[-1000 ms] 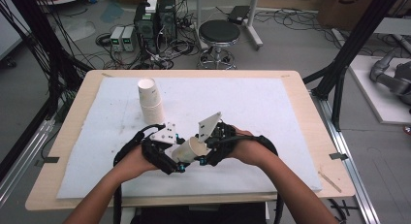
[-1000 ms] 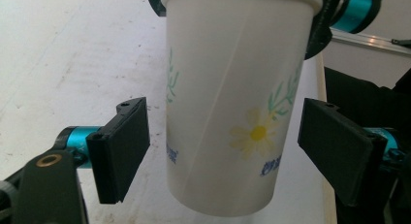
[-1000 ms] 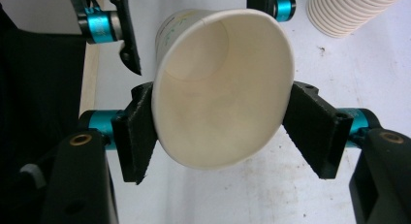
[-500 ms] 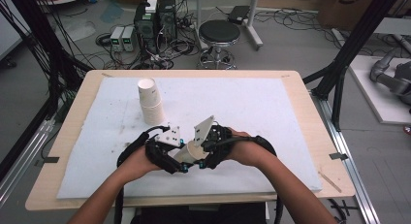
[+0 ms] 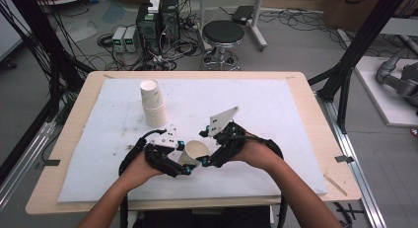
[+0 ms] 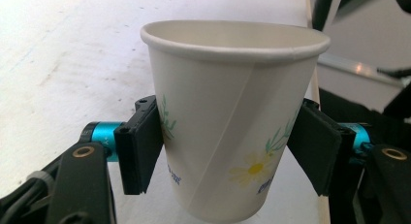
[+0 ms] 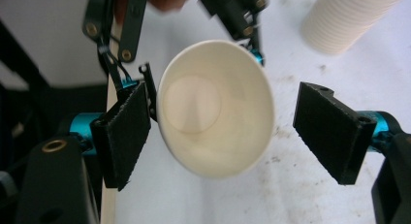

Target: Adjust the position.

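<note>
Handover above the white foam mat [image 5: 276, 119]: the left gripper [image 6: 228, 151] clamps the white daisy-printed paper cup [image 6: 232, 112] by its sides, carrying it; the right gripper [image 7: 228, 132], jaws just spread, stands released around the rim; the stack of white paper cups [image 5: 153, 104] waits beyond.

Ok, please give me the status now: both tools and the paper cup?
Left tool shut on paper cup, jaws just reopened slightly. Right tool just opened, pads off the cup. Cup stack stands apart, nothing in the way.
</note>
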`<state>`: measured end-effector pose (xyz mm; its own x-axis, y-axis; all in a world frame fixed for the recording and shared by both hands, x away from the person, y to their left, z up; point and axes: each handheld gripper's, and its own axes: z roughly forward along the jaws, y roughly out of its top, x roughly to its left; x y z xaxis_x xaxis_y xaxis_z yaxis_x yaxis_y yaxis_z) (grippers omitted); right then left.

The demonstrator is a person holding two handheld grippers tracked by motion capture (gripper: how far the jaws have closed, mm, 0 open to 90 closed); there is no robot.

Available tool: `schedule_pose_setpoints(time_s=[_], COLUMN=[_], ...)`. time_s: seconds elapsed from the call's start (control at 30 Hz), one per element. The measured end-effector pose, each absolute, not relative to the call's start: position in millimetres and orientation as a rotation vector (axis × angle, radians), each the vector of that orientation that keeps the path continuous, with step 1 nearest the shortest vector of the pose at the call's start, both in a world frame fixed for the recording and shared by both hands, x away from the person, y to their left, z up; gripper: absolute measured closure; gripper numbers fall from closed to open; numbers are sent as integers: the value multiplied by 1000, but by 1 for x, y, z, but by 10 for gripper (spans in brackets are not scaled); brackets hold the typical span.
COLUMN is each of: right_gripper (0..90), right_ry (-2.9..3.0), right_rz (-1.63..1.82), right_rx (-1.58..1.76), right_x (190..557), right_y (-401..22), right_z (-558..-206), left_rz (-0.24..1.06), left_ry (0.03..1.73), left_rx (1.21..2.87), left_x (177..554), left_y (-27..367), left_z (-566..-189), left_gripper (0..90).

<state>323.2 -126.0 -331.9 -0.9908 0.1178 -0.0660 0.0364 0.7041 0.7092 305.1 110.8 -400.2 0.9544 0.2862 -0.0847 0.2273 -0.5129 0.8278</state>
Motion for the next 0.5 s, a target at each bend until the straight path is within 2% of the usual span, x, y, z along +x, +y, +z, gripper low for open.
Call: schedule_pose_setpoints(time_s=[0.2, 0.5], right_gripper=[217, 218], right_ry=[2632, 2501], right_rz=[1377, 1427], right_rx=[341, 543], right_x=[325, 322], right_y=[-158, -202], right_z=[-336, -357], left_rz=[129, 196], left_ry=[458, 551], left_rx=[2041, 1914], left_x=[303, 300], left_y=[129, 155], left_z=[-410, -416], left_gripper=[305, 302])
